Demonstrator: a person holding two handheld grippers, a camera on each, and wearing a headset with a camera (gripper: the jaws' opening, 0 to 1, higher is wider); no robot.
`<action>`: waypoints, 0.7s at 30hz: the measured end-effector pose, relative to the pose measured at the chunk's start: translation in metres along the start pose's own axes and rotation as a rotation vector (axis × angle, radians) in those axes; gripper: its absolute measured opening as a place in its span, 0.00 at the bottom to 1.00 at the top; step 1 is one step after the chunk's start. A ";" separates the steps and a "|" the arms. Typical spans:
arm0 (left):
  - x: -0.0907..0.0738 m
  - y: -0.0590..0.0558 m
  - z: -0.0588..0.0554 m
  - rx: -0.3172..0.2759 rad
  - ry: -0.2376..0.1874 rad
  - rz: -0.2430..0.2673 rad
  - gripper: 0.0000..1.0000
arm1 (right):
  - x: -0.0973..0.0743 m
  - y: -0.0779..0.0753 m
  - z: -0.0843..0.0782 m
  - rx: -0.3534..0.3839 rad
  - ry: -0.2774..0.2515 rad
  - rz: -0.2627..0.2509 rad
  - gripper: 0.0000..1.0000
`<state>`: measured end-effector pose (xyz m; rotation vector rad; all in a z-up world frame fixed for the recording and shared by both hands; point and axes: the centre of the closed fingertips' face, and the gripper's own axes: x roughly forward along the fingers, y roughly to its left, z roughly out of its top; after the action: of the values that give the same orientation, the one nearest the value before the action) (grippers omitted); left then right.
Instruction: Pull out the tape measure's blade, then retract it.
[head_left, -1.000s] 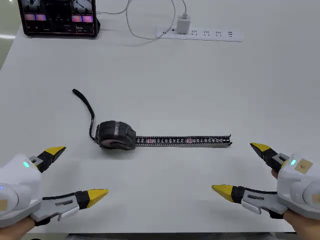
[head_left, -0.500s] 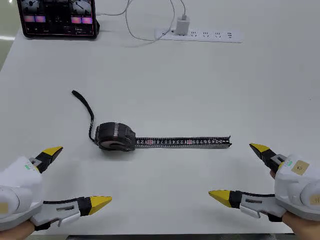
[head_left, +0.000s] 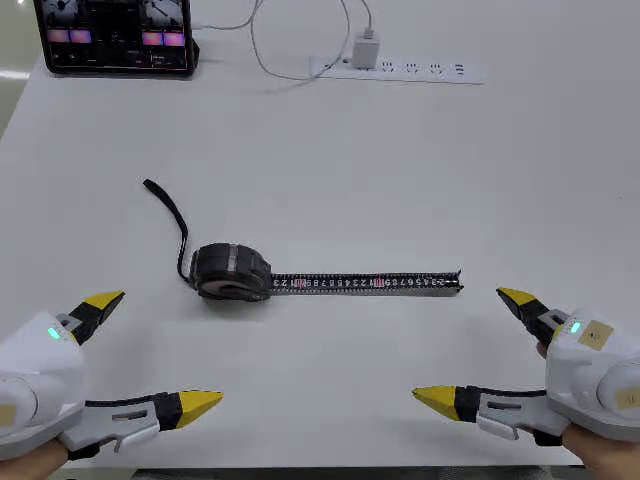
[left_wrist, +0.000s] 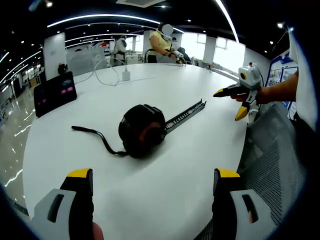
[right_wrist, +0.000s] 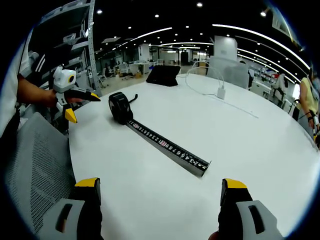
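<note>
In the head view my left gripper (head_left: 155, 350) and right gripper (head_left: 465, 345) are both wide open and hold nothing; the tape (head_left: 232, 271) lies ahead of the left one, its blade (head_left: 365, 283) pulled out toward the right one. In the left gripper view the tape (left_wrist: 142, 131) sits just ahead between my open jaws. In the right gripper view the blade's (right_wrist: 167, 145) end lies ahead between my open jaws, the tape (right_wrist: 120, 107) at its far end.

Tape measure (right_wrist: 121, 107) on table (right_wrist: 260, 150), blade (right_wrist: 167, 146) extended; right gripper (right_wrist: 161, 183) jaws apart.
</note>
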<state>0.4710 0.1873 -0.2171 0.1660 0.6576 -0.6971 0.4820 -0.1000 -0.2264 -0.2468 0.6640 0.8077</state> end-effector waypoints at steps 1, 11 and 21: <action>0.000 0.000 0.000 0.001 0.000 0.001 0.99 | 0.000 0.000 0.000 0.003 -0.001 0.002 0.99; -0.001 0.002 0.001 -0.003 -0.001 0.005 0.99 | 0.000 0.000 0.001 -0.004 0.002 0.001 0.98; -0.001 0.002 0.001 -0.007 -0.004 0.007 0.99 | 0.000 0.000 0.002 -0.006 0.000 0.001 0.98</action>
<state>0.4725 0.1893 -0.2154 0.1605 0.6556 -0.6882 0.4830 -0.0990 -0.2244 -0.2518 0.6621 0.8102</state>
